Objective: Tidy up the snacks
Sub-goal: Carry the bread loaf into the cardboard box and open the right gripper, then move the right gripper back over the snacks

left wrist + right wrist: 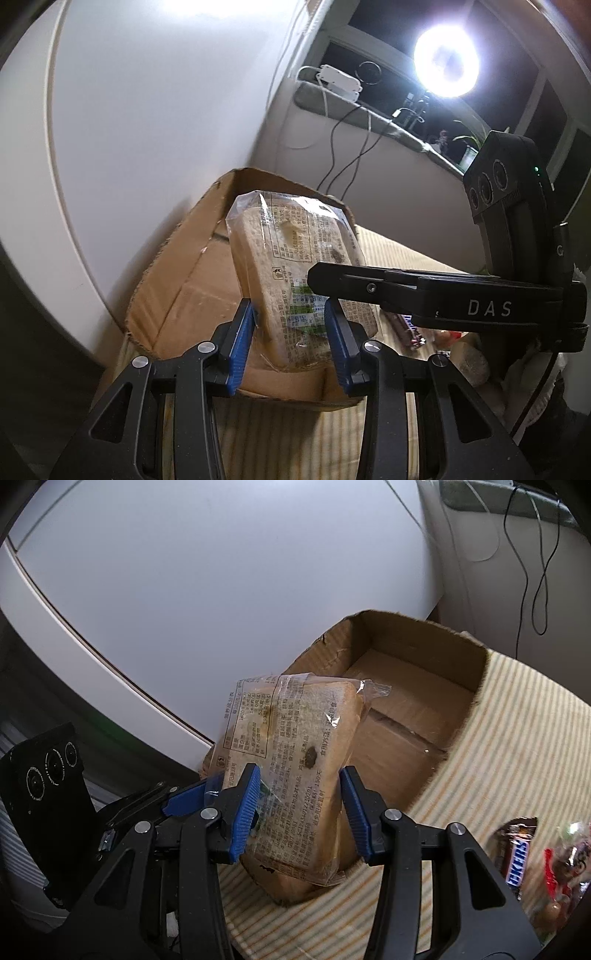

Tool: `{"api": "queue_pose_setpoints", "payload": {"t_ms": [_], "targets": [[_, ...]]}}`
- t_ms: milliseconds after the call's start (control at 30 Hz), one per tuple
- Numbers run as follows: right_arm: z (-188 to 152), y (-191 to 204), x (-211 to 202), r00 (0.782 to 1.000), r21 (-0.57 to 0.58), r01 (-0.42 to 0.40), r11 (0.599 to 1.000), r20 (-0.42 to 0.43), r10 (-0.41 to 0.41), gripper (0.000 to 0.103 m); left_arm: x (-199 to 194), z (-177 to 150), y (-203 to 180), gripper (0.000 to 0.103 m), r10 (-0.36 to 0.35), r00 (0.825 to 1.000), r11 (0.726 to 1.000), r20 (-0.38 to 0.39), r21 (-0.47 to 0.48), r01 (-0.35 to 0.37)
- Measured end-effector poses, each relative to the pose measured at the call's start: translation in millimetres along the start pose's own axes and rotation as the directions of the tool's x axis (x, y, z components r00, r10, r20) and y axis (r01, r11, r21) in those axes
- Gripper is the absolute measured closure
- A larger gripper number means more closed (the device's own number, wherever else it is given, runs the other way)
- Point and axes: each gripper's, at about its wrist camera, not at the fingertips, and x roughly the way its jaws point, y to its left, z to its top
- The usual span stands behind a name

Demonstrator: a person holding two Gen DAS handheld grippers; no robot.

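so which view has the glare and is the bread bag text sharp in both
Left wrist view: a ring light blows out the upper right, and the bread bag print is soft. Right wrist view: no glare, even light, the bag's print crisper, straight edges bowed by the fisheye.

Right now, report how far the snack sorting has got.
Done: nothing visible; the brown cardboard box looks empty.

In hand: the clear-wrapped sliced bread pack hangs above the box's near edge, clamped by both the left gripper and right gripper.

Left: lower the bread into the box, then the Snickers bar and the red-wrapped snacks lying on the striped cloth.
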Motion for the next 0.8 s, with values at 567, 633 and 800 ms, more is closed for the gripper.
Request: {"api": "queue_pose_setpoints", "payload": {"t_ms": [567,633,800], "targets": [[4.9,-2.3,12.5,0.999,-0.053,0.050,0.997,0.012,-0.049,0.032,-2.6,4.6,6.5,0.067,0.109,0.994,0.994,0.025,0.020,-0.110],[3.7,-1.9,7.1,0.998,-0.065,0.066,0.996,0.025,-0.065,0.030,-4.9,4.0,3.7,0.067,0.111,0.993,0.993,0.031,0.023,-0.112],[-5.6,-7.0,-9.8,0.993,-0.074,0.107,0.992,0.057,-0.103,0.027,-10.6,-1.9,-10.0,0.064,0.112,0.992,0.992,0.056,0.058,-0.115]]}}
